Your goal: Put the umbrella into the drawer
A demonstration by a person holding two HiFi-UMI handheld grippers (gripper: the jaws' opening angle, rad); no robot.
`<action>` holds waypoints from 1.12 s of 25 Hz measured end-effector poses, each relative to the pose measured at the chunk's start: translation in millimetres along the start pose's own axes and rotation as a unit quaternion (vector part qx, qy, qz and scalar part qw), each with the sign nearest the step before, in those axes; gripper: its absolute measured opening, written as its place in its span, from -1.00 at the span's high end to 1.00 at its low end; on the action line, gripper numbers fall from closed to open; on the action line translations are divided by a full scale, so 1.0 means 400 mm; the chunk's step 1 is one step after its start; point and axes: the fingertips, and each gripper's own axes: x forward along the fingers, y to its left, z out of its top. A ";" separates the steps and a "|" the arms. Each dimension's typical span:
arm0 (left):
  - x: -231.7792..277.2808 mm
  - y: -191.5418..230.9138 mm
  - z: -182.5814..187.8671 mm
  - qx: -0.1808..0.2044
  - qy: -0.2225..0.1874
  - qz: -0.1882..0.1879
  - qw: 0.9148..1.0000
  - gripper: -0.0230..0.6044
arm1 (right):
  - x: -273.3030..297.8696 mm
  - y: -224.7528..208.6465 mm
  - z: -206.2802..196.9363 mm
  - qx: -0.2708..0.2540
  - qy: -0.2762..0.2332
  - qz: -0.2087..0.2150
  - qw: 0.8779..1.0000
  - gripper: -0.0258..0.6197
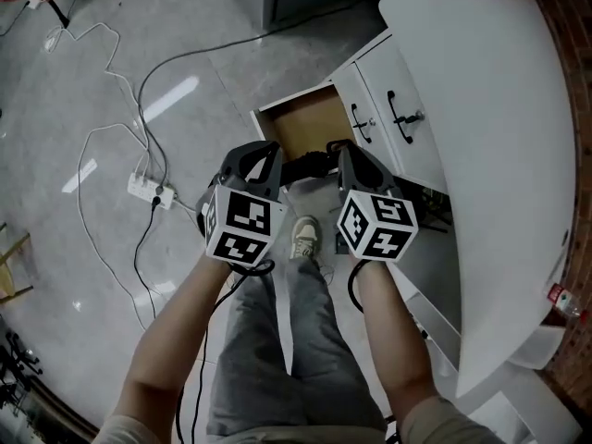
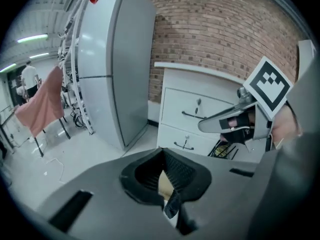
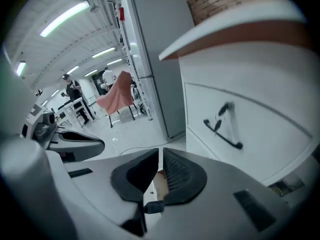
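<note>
Two empty grippers, my left gripper (image 1: 257, 158) and my right gripper (image 1: 355, 162), have their jaws closed above the open drawer (image 1: 310, 123) of the white cabinet (image 1: 384, 109).

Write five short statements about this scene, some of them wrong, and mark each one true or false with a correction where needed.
1. A drawer of the white cabinet stands open. True.
2. The right gripper has its jaws wide apart. False: the jaws are together, with nothing between them.
3. A power strip lies on the floor. True.
4. The drawer handles on the cabinet are gold. False: they are black.
5. A brick wall stands behind the cabinet. True.
</note>
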 end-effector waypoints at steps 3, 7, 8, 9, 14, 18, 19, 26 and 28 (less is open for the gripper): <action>-0.093 0.009 0.115 -0.002 -0.031 0.012 0.999 0.90 | -0.106 0.045 0.148 -0.028 -0.042 0.007 0.999 0.83; -0.232 0.013 0.268 0.002 -0.067 0.028 0.997 0.90 | -0.256 0.106 0.332 -0.059 -0.098 0.013 0.993 0.84; -0.270 0.015 0.307 0.005 -0.074 0.035 0.997 0.90 | -0.290 0.120 0.370 -0.062 -0.109 0.015 0.992 0.84; -0.306 0.016 0.346 0.008 -0.084 0.042 0.996 0.90 | -0.324 0.132 0.407 -0.067 -0.120 0.015 0.990 0.84; -0.463 0.008 0.520 0.021 -0.132 0.062 0.989 0.90 | -0.498 0.196 0.583 -0.109 -0.180 0.014 0.978 0.85; -0.597 -0.002 0.657 0.024 -0.176 0.065 0.982 0.90 | -0.635 0.248 0.737 -0.143 -0.234 0.020 0.961 0.85; -0.637 -0.005 0.685 0.020 -0.187 0.064 0.980 0.90 | -0.671 0.262 0.767 -0.146 -0.243 0.025 0.959 0.85; -0.895 -0.020 0.867 0.034 -0.247 0.090 0.964 0.90 | -0.924 0.352 0.920 -0.172 -0.295 0.052 0.939 0.85; -0.963 -0.023 0.909 0.043 -0.262 0.100 0.959 0.90 | -0.997 0.382 0.956 -0.190 -0.314 0.057 0.928 0.85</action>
